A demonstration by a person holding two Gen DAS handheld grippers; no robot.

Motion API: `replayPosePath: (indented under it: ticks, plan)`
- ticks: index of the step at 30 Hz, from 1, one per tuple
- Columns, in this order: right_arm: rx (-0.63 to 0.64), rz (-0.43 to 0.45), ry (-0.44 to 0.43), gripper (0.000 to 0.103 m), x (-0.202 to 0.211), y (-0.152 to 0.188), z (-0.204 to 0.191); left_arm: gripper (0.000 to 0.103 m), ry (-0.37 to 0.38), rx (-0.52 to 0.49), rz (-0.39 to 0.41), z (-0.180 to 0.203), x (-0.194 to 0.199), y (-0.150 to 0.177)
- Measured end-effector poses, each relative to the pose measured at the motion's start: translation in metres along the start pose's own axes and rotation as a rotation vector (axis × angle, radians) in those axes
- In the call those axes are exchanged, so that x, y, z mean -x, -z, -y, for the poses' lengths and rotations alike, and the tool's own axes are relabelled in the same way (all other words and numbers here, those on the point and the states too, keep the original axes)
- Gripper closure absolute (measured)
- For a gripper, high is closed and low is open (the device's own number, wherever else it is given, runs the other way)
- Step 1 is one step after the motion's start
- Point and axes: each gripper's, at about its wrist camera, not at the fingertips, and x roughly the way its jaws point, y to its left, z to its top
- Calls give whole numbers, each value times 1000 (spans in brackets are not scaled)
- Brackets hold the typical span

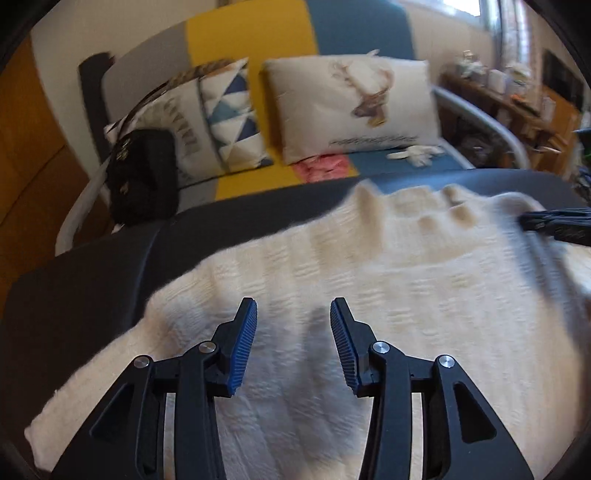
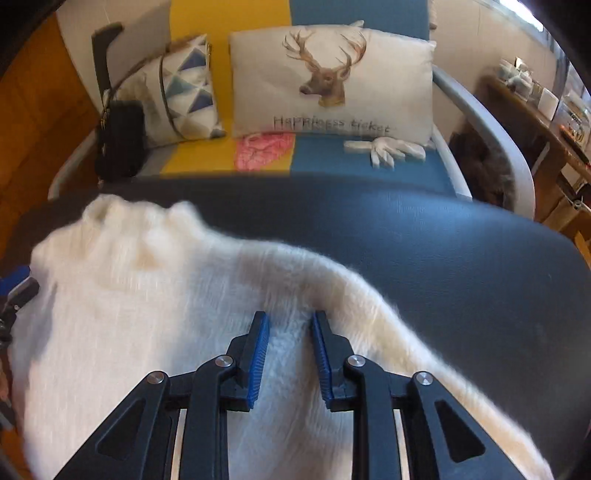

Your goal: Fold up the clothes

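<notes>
1. The left gripper (image 1: 292, 306) hangs over the near part of a cream knitted garment (image 1: 369, 295), its blue-padded jaws set well apart with nothing between them but the fabric lying below – it grips nothing.
2. The right gripper (image 2: 289, 317) is over the garment's (image 2: 147, 314) right edge; its jaws stand narrower than the left's, with a clear gap between the pads, and the fluffy cloth shows through that gap without being pinched.
3. The garment is spread flat on a dark table (image 2: 443, 258), filling its near half; the far hem is bunched into small ridges, and the cloth is blurred in both views.
4. In the left wrist view the right gripper shows as a dark blur at the garment's right side, and in the right wrist view the left one peeks in at the left edge.
5. Beyond the table stands a sofa (image 2: 229, 22) in yellow, blue and grey panels – on it a deer cushion (image 2: 332, 81), a triangle-patterned cushion (image 2: 184, 88), a black bag (image 2: 120, 140), a pink cloth (image 2: 262, 147) and a white glove (image 2: 388, 149)
6. Farthest right, a wooden shelf (image 2: 546, 122) holds small items, too blurred to tell
</notes>
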Motion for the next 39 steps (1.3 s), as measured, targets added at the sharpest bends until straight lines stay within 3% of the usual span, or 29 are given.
replayPosePath:
  ticks: [2, 4, 7, 10, 13, 14, 15, 16, 17, 20, 24, 26, 28, 33, 37, 39]
  plan:
    - [-48, 24, 6, 84, -1, -7, 5, 58, -2, 30, -2, -7, -7, 1]
    - [-11, 65, 45, 79, 17, -11, -4, 58, 7, 62, 17, -13, -6, -1]
    - [44, 105, -10, 78, 29, -12, -26, 58, 32, 71, 41, -9, -7, -12]
    - [110, 110, -44, 78, 17, -26, -51, 58, 10, 53, 32, -1, -22, -25]
    - [166, 84, -18, 78, -2, -39, -70, 58, -38, 53, 4, 0, -43, -30]
    - [179, 65, 1, 80, -8, -41, -75, 49, -67, 45, 6, 1, -48, -30]
    - [208, 36, 72, 79, -20, -45, -78, 41, -94, 41, 10, 0, -52, -30]
    - [204, 67, 90, 79, -22, -46, -77, 29, -115, 53, 15, -3, -52, -30]
    - [180, 65, 90, 79, -24, -49, -74, 29, -126, 70, 22, -6, -52, -30]
    - [118, 82, 60, 79, -10, -52, -72, 33, -66, 156, 78, -22, -38, -33]
    - [231, 99, 11, 79, -7, -50, -110, 33, 4, 162, 126, -17, -27, -47]
    - [291, 108, -14, 79, -6, -49, -130, 33, -59, 113, 104, -3, -37, -56]
    - [320, 43, 52, 78, -29, -51, -139, 33, -145, 72, 53, 7, -55, -62]
    - [160, 84, -22, 78, -25, -62, -112, 32, -290, 40, 13, 9, -76, -69]
    - [74, 101, -80, 78, 10, -43, -80, 33, -265, 64, -8, -7, -66, -69]
    - [52, 110, -61, 79, 40, -15, -49, 33, -229, 91, 53, -16, -36, -55]
